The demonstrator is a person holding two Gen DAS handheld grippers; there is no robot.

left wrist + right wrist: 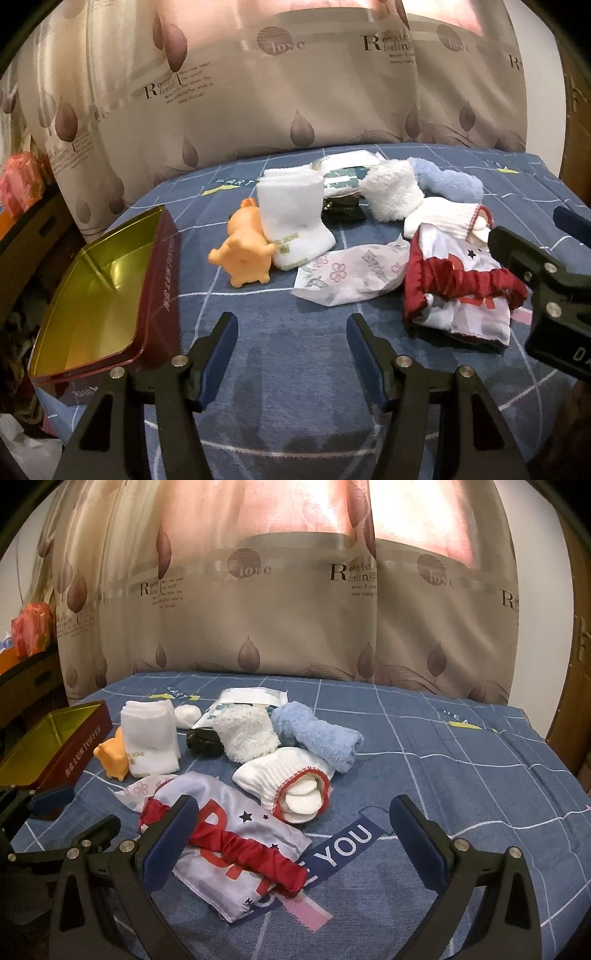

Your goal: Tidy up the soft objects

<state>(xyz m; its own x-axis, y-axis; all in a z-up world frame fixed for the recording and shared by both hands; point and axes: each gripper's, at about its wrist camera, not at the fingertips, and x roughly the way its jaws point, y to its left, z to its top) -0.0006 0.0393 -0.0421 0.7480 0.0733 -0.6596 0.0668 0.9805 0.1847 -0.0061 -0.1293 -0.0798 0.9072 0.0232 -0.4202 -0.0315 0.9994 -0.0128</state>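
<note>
Both claws stand spread wide with nothing between their fingers. From its own wrist view, the left gripper hovers over bare blue checked bedcover; the right gripper hangs above the satin pouch, its left finger overlapping the pouch's red ruffled edge in the view, though contact cannot be told.

In the left wrist view, an open red tin with a gold inside sits at nine o'clock at the bed's edge. An orange toy pig lies toward twelve o'clock, touching a folded white sock. A flower-printed plastic wrapper lies at one o'clock, just beside the satin pouch at two to three o'clock.

In the right wrist view, a white sock with red trim, holding round cotton pads, lies at twelve o'clock. Behind it rest a fluffy white sock, a rolled blue towel and a small black item. A printed curtain hangs behind.
</note>
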